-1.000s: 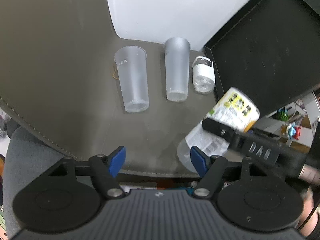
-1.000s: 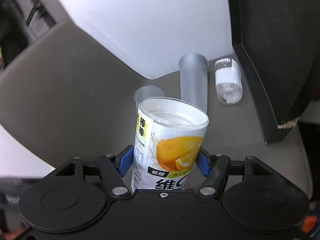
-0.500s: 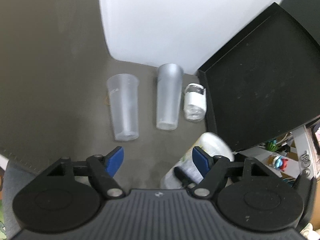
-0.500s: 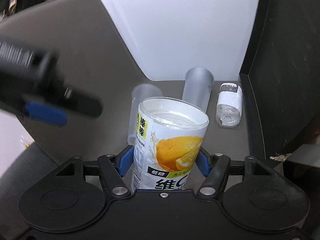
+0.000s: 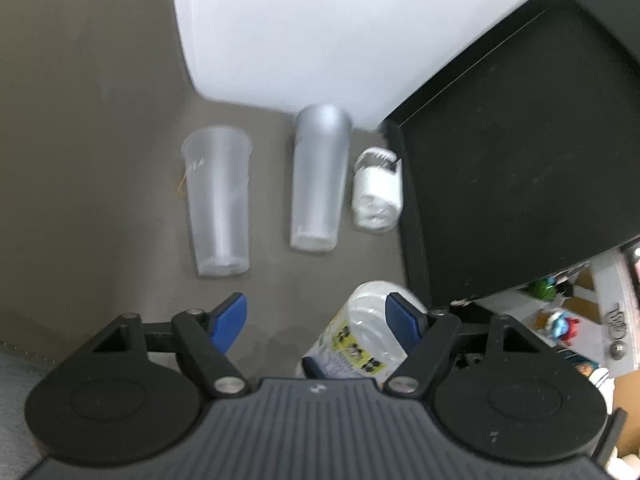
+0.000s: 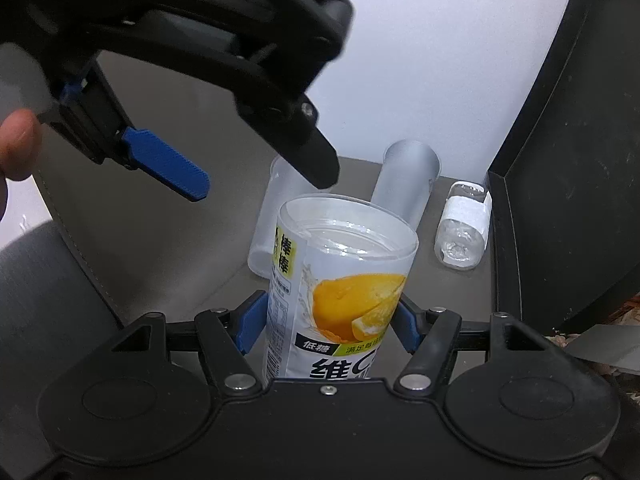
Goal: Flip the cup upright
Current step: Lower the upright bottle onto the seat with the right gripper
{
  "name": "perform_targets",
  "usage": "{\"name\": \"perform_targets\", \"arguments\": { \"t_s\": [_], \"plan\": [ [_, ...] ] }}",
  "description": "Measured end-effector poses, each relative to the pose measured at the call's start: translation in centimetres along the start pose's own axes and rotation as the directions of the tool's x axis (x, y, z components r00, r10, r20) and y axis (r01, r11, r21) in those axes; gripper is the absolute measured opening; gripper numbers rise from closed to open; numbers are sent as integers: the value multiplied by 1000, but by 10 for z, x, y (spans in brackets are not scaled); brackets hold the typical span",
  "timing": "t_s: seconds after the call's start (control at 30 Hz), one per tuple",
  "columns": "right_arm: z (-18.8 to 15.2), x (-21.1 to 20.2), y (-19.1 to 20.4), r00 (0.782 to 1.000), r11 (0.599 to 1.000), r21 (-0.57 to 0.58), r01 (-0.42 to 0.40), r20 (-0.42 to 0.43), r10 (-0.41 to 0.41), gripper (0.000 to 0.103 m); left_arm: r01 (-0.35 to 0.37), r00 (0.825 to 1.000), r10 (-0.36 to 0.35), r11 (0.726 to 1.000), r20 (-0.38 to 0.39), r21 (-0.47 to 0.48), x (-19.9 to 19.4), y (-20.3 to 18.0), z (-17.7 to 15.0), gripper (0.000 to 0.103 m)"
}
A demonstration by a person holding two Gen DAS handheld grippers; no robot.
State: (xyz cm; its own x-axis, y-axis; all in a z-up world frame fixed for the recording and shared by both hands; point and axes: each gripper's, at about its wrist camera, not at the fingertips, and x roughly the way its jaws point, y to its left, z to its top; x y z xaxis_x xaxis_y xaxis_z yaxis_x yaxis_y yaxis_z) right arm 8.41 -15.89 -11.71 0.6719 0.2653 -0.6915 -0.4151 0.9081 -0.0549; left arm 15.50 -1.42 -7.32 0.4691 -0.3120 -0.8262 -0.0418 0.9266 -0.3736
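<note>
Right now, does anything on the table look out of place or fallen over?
Yes. Two clear cups and a small bottle lie on their sides in a row beside the black tray. The right tongs hold the printed cup, open end away from the camera.

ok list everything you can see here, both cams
orange-label cup: 1, clear with yellow-orange print, held off the table
clear cup: 1, translucent, lying on its side, left
frosted cup: 1, grey-white, lying on its side, middle
small bottle: 1, clear with white label, lying beside the tray
tray: 1, black, right
table: 1, grey-brown
left gripper: 1, black with blue pads, open
right gripper: 1, black with blue pads, shut on the orange-label cup
</note>
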Motion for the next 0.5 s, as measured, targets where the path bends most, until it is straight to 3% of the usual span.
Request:
{"name": "perform_targets", "arguments": {
  "t_s": [0.17, 0.3, 0.5],
  "plan": [
    [-6, 7, 4, 1000, 1000, -17, 17, -20, -18, 64, -2, 997, 3, 1000, -81, 11, 23, 3, -6, 75],
    [-8, 13, 7, 999, 999, -31, 30, -31, -31, 62, -40, 993, 44, 999, -105, 34, 35, 3, -10, 75],
    [-7, 18, 13, 998, 996, -66, 54, -39, -57, 63, -44, 991, 48, 999, -128, 30, 48, 7, -13, 75]
  ]
}}
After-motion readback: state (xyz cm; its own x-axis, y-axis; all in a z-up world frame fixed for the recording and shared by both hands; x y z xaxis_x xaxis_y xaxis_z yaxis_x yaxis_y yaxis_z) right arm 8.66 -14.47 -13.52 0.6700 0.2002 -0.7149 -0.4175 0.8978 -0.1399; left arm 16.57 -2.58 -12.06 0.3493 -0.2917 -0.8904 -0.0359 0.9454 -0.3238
